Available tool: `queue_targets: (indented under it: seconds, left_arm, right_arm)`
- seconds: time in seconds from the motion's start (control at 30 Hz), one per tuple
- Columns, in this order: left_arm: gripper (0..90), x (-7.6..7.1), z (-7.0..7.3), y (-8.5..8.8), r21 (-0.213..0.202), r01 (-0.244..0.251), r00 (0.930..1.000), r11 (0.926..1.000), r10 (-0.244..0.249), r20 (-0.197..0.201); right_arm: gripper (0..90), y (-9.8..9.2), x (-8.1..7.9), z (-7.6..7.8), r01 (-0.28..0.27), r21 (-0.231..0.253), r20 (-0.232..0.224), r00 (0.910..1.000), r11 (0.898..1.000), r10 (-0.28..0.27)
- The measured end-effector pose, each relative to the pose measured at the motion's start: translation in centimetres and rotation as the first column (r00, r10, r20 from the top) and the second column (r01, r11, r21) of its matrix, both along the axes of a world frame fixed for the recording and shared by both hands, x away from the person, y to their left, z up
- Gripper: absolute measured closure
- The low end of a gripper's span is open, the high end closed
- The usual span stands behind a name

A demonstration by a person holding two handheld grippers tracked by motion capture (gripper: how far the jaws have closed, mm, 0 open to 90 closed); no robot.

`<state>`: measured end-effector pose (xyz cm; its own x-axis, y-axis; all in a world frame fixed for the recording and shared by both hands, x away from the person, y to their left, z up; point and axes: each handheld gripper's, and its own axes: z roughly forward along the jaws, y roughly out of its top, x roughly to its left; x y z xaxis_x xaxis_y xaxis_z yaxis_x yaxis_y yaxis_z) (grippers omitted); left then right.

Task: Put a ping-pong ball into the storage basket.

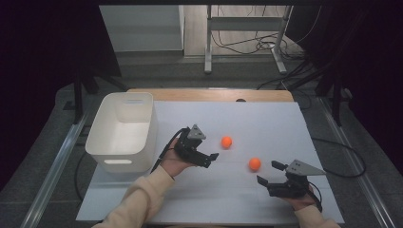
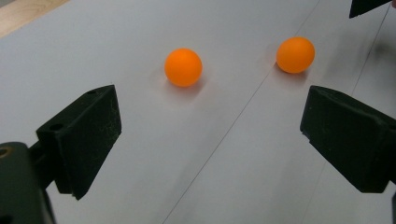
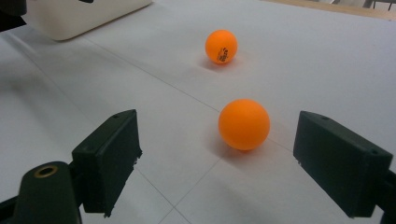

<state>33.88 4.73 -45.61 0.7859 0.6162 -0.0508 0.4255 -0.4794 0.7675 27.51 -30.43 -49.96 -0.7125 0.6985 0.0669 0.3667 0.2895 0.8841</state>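
a: left tool (image 1: 214, 157)?
b: jaws wide, nothing between them, held above the counter (image 1: 266, 118). it points at the far ball (image 1: 226, 141), which lies just ahead of its tips.
a: right tool (image 1: 267, 173)?
b: jaws wide as well, empty. the near ball (image 1: 255, 164) sits on the counter just ahead of the gap between the jaws, untouched.
a: balls against the white bin (image 1: 124, 130)?
b: both lie right of the bin, outside it. the far ball is closer to it; the two balls lie apart.
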Motion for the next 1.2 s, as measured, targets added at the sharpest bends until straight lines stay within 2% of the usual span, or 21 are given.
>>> queue_targets:
  seconds: [0.2, 0.53, 1.0, 1.2]
  left_arm:
    - [6.2, 0.4, 0.2, -0.2, -0.006, 0.001, 1.0, 1.0, -0.001, -0.001]
    - [6.2, 1.2, -0.2, -0.8, 0.007, 0.011, 0.9999, 0.9999, -0.011, -0.011]
    - [6.2, 2.2, -0.7, -1.8, 0.005, 0.016, 0.9995, 0.9999, -0.016, -0.026]
    - [6.2, 2.7, -1.0, -2.2, 0.021, 0.014, 0.9996, 0.9997, -0.014, -0.024]
  right_arm:
    - [15.1, 0.0, 0.1, 0.0, -0.001, 0.001, -0.002, 1.0, 1.0, 0.001]
    - [15.1, 0.0, 0.1, 0.0, -0.003, -0.003, -0.002, 1.0, 1.0, 0.003]
    - [15.0, 0.1, 0.1, -0.1, -0.007, -0.003, -0.005, 1.0, 1.0, 0.007]
    - [15.1, 0.1, 0.1, -0.1, -0.006, -0.005, -0.006, 1.0, 1.0, 0.006]
